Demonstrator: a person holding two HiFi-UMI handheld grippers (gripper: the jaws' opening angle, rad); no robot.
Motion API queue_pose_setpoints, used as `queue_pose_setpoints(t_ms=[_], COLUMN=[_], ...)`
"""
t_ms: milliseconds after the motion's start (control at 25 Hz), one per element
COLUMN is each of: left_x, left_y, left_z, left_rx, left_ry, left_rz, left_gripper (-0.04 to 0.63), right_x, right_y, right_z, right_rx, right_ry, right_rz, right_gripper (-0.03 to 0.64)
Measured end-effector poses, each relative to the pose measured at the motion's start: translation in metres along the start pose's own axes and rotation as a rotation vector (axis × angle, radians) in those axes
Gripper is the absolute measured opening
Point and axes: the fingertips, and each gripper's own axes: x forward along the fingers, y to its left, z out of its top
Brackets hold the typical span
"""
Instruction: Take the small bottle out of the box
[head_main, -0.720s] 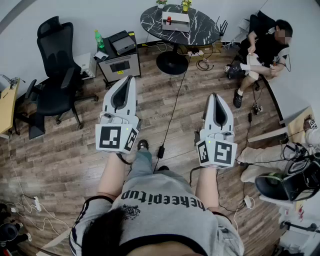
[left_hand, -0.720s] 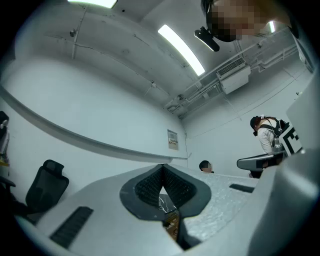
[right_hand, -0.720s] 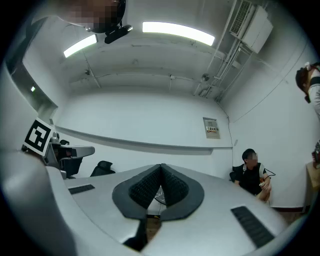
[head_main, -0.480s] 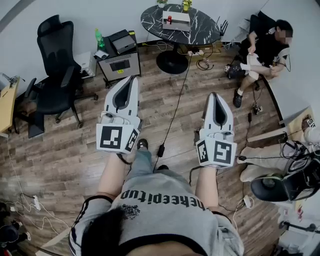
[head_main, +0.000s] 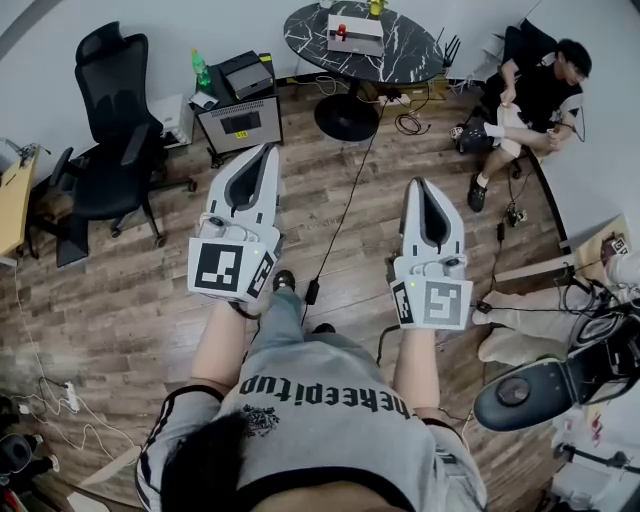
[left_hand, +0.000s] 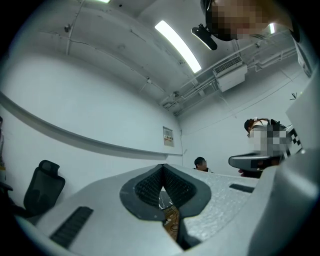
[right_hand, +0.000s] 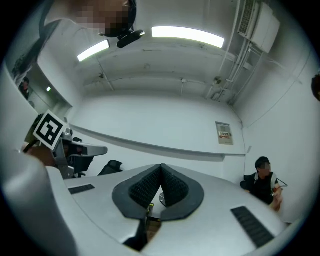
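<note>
Pointing toward the far table (head_main: 400, 55), left gripper (head_main: 267, 150) and right gripper (head_main: 414, 185), jaws closed, empty.

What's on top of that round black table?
A flat white box with a small red thing at its edge. What else the box holds is too small to tell.

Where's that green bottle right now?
In the head view, upper left: the green bottle stands beside the grey cabinet, right of the black office chair.

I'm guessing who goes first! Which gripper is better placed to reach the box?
Probably right: both are shut, empty and far away, but the right gripper points straighter at the box.
</note>
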Motion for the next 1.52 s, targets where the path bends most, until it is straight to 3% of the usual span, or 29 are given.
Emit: queue_pose_setpoints(t_ms=[200, 400, 800, 1080, 1520], left_x=[0.005, 0.037, 0.185, 0.265, 0.330], left_y=[-0.005, 0.026, 0.117, 0.181, 0.229], left_z=[0.000, -0.015, -0.040, -0.050, -0.089], left_rx=[0.000, -0.034, -0.073, -0.049, -0.106], left_ry=[-0.009, -0.022, -0.066, -0.075, -0.040], left_rz=[-0.007, 0.039, 0.003, -0.030, -0.064], left_gripper=[0.003, 0.003, 0.003, 0.003, 0.003], right_x=[0.009, 0.047, 0.207, 0.309, 0.376], right_y=[-0.008, -0.015, -0.049, -0.058, -0.067], right_z=[-0.012, -0.026, -0.059, -0.074, -0.109], right_rx=[0.029, 0.053, 0.034, 0.046, 0.055], right_ry=[0.005, 0.002, 0.006, -0.007, 0.041], right_rz=[-0.019, -0.027, -0.069, -0.107, -0.141], right_gripper=[0.000, 0.000, 0.000, -0.001, 0.000])
